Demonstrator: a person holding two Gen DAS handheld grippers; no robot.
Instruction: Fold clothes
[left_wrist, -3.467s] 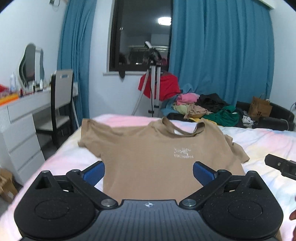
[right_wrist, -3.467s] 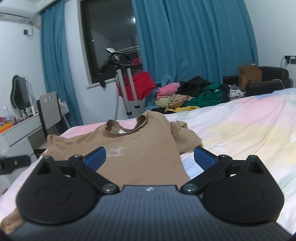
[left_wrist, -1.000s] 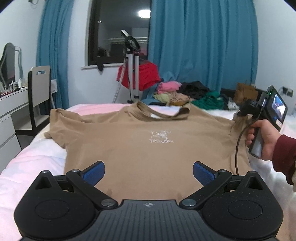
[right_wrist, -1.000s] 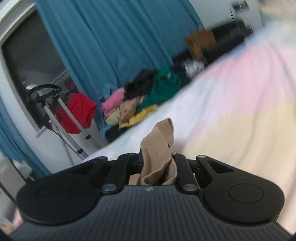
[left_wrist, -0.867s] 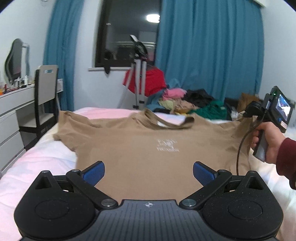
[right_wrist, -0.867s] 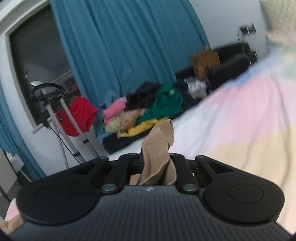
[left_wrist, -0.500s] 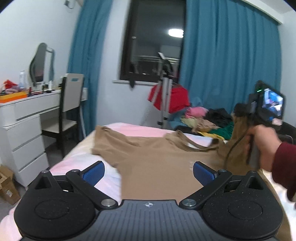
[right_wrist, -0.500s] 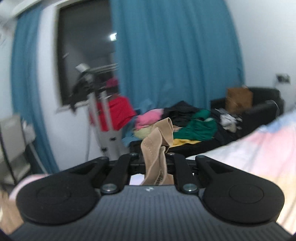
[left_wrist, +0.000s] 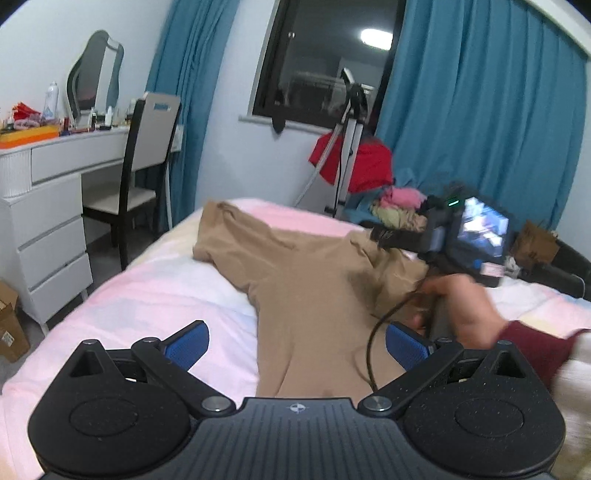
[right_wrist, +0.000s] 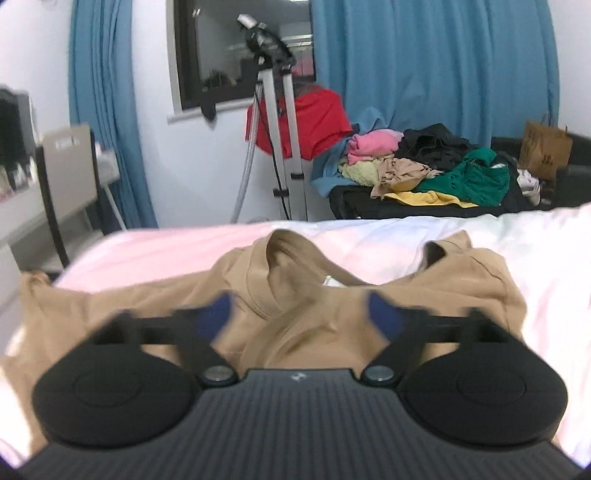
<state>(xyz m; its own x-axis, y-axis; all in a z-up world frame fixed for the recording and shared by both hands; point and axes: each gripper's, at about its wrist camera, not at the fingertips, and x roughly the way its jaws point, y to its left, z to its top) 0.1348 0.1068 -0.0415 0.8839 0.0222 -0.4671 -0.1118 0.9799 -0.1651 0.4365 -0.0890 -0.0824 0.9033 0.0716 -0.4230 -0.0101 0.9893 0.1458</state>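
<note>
Right gripper (right_wrist: 297, 314) jaws are opening, blue pads blurred, nothing between them now; a second ago they were clamped on the tan sleeve, so that sleeve has just been let go over the shirt body. In the left wrist view the tan T-shirt (left_wrist: 314, 295) now looks narrower than a second ago: its right side is carried across the chest and the white logo is covered. Reads as the first lengthwise fold just laid; other sleeve and bottom hem likely still to do. Left gripper (left_wrist: 297, 341) jaws stand wide apart, empty, hovering above the hem end of the shirt. The person's right hand (left_wrist: 458, 306), dark red cuff, grips the right tool's handle over the shirt's right part. Shirt lies on the bed (left_wrist: 155, 288), collar (right_wrist: 284, 269) toward the far edge, left sleeve spread flat toward the dresser (left_wrist: 48, 221). Fabric is thin soft matte knit, ribbed neckband, rumples in loose ridges where folded; likely slides and bunches easily. Bedsheet is smooth, pastel pink-white. Background: teal curtains (right_wrist: 424, 62), tripod (right_wrist: 280, 110), heap of mixed clothes (right_wrist: 424, 166).
</note>
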